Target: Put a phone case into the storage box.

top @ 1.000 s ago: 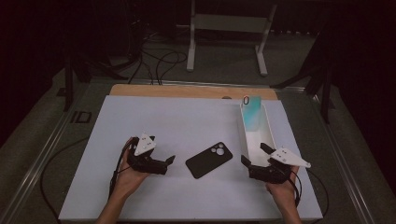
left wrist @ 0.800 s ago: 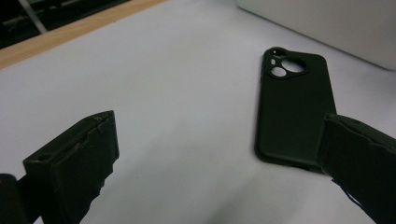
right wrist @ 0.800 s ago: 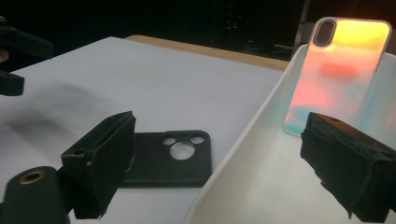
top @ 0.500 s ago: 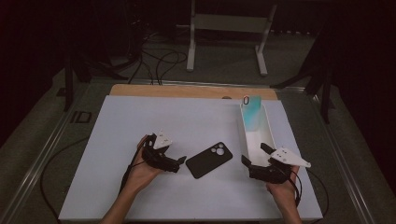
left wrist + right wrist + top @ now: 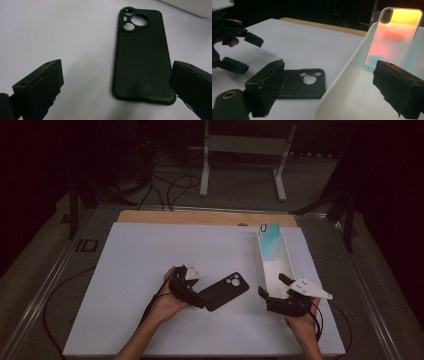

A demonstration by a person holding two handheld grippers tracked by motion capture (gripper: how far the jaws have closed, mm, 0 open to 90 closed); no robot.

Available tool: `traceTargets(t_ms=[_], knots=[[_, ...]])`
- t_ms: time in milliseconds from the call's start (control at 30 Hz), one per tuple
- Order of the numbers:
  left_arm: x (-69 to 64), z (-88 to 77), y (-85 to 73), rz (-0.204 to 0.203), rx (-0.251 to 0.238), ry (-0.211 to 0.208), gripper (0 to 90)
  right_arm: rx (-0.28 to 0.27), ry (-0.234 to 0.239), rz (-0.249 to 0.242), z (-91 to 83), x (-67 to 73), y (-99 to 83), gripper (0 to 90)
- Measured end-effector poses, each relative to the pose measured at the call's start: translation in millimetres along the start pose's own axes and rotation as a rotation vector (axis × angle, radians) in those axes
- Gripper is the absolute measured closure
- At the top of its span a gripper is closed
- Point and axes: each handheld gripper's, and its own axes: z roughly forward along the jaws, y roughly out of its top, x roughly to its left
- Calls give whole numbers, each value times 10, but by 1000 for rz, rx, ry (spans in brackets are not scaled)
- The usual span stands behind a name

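A black phone case (image 5: 225,291) lies flat on the white table top, camera cut-outs up. My left gripper (image 5: 200,293) is open at the case's near-left end. In the left gripper view the black case (image 5: 142,57) lies between the two jaws, closer to the right one, and neither jaw touches it. My right gripper (image 5: 270,285) stands open at the near end of a long white tray (image 5: 286,265). An iridescent phone case (image 5: 270,241) leans upright against the tray's far end. In the right gripper view, the jaws straddle the tray's rim (image 5: 342,75), with the iridescent case (image 5: 394,37) ahead.
The white board (image 5: 150,255) lies on a wooden table whose edge (image 5: 200,217) shows at the back. A metal stand (image 5: 240,165) and cables are on the floor beyond. The right gripper view also shows the black case (image 5: 302,82) and the left gripper (image 5: 237,50).
My left gripper has moved right across the board up to the black case's end. The right gripper and both cases have stayed in place.
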Motion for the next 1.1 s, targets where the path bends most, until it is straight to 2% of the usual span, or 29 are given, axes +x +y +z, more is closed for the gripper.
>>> traceTargets(t_ms=[100,333,867,967,1100], knots=[[-36,72,27,-5,20,-24,1,-3,-3,0,-6,-5,1,102],[-114,239,44,10,73,-40,1,-3,-5,3,-16,-13,0,102],[-273,481,81,44,161,-58,16,-5,-10,4,-20,-15,-5,102],[-296,527,85,46,179,-42,16,-4,-11,3,-23,-17,-7,102],[-275,537,85,35,186,-50,6,-8,-14,4,-27,-19,-7,102]])
